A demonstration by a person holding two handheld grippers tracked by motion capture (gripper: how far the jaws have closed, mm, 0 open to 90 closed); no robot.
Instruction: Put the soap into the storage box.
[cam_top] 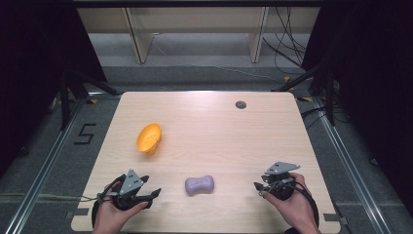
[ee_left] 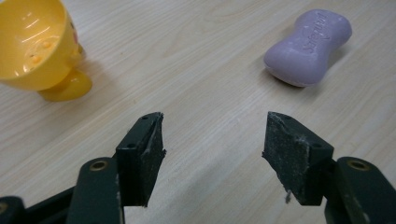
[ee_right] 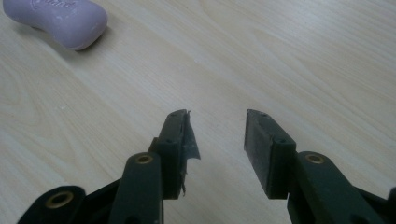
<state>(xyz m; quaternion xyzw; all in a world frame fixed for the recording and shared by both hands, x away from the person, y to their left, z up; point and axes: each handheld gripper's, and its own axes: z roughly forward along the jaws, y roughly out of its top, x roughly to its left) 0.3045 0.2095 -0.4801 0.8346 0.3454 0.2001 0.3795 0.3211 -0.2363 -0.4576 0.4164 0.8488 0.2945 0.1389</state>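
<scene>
- A purple soap bar (cam_top: 199,185) is seen lying flat on the light wooden table (cam_top: 234,131), near the person's edge and roughly midway between the two grippers, touched by neither.
- The left gripper (cam_top: 152,194) is held in the person's left hand (cam_top: 112,214) at the near left of the table, its jaws pointed toward the soap bar.
- In the left gripper view, its jaws are seen standing well apart with only bare table between them; the soap bar (ee_left: 308,46) lies ahead to the upper right, with raised lettering on its top face.
- A yellow plastic egg cup (ee_left: 37,49) is seen in the same view at upper left, tipped on its side, well apart from the soap bar; in the high view it (cam_top: 149,138) lies farther back on the left half of the table.
- The right gripper (cam_top: 259,187) is held in the right hand (cam_top: 292,204) at the near right, pointed leftward toward the soap bar.
- In the right gripper view, its jaws are parted by a moderate gap and nothing is gripped; the soap bar (ee_right: 58,18) lies ahead at the upper left.
</scene>
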